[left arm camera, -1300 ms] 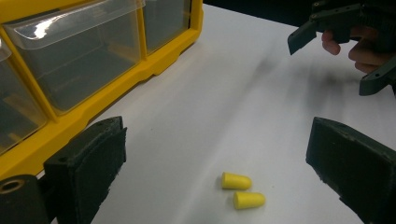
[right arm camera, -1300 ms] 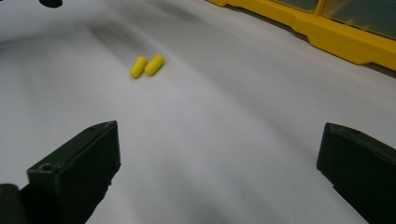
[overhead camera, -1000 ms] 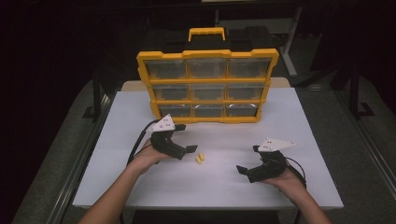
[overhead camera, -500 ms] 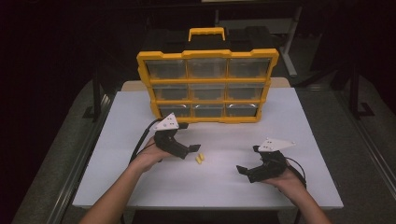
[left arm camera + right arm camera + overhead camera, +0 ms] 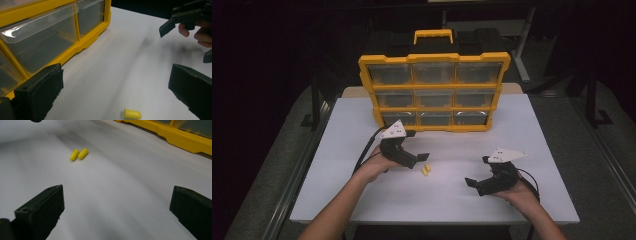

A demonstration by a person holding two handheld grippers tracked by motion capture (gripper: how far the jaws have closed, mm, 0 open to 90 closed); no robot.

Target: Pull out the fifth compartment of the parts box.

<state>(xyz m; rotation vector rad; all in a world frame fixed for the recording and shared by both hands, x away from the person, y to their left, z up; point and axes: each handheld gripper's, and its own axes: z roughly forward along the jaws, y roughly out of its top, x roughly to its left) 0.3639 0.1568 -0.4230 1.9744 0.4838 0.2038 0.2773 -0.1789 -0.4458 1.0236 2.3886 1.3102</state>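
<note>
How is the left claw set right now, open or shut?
Open. In the left gripper view its jaws stand wide apart, with a yellow earplug lying on the white table between them; left claw.

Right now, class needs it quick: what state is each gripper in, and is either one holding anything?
Left gripper: open, holding nothing, jaws wide beside the yellow earplugs.
Right gripper: open, holding nothing, low over the white table.

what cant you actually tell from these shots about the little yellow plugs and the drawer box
- Small yellow foam earplugs: in the left gripper view one plug sits near the bottom edge; whether the second lies below that edge is unclear.
- Yellow plastic organiser with clear drawers: drawer contents unreadable in the high view, too small and glary; the left gripper view crops it.
- Left claw: whether it touches the table is unclear from the high view.
</note>
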